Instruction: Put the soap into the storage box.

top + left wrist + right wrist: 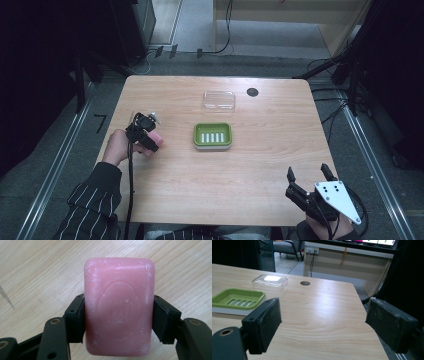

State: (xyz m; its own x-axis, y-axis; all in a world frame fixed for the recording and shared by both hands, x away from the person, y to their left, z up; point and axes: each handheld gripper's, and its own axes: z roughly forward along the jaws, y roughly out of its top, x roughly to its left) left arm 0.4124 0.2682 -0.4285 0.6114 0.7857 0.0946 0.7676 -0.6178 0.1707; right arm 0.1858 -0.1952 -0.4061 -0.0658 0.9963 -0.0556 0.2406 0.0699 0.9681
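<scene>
A pink bar of soap (118,306) with an oval stamp on its face sits between the pads of my left gripper (118,320), which is shut on its two long sides. From above, the same left gripper (148,139) points down over the left part of the table, and the soap (155,137) peeks out pink at its tip. A green soap dish (213,135) with a slotted floor lies at the table's middle, to the right of that gripper. My right gripper (307,175) rests open near the front right corner, nothing between its pads (265,323).
A clear plastic lid (219,100) lies behind the green dish (237,298), with a round cable hole (252,92) to its right. The lid (270,282) and hole (305,283) also appear far ahead of the right gripper. The table's right edge (364,315) is close.
</scene>
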